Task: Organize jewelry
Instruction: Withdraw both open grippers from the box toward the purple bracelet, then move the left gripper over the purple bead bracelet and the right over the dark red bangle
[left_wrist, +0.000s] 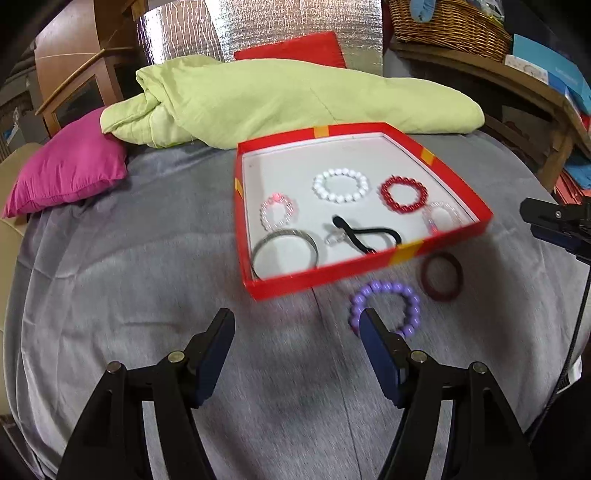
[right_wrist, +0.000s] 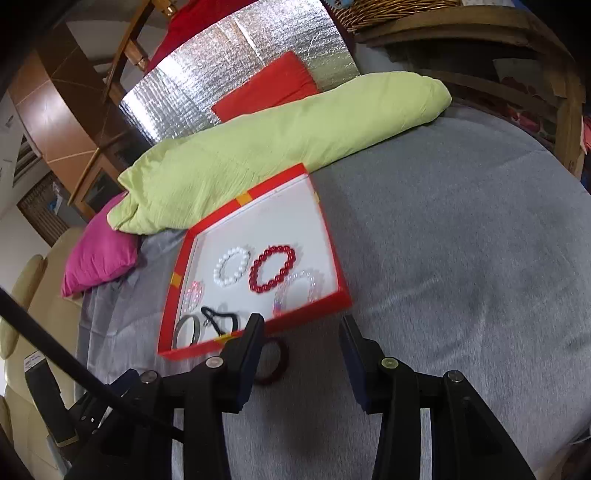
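- Your red tray (left_wrist: 369, 275) on the grey bedcover (left_wrist: 147, 295) already holds most pieces: white bead bracelet (left_wrist: 340, 185), red bead bracelet (left_wrist: 403, 194), silver bangle (left_wrist: 284, 251), black cord (left_wrist: 365, 234).
- Two pieces lie outside, near the tray's near right edge: the purple bead bracelet (left_wrist: 386, 308) and the dark red ring bangle (left_wrist: 442, 276).
- Your left gripper (left_wrist: 297, 332) is spread and empty, its right finger just over the purple beads.
- Your right gripper (right_wrist: 303, 332) is also spread, empty, beside the dark red bangle (right_wrist: 275, 360).
- Likely step: collecting stragglers. Next, straddle one bead strand, then clench.

Tray (left_wrist: 369, 275) holds 4 bead bracelets, 1 metal bangle, 1 black cord; at its 5 o'clock: 1 purple bracelet (left_wrist: 386, 308), 1 maroon ring (left_wrist: 442, 276).
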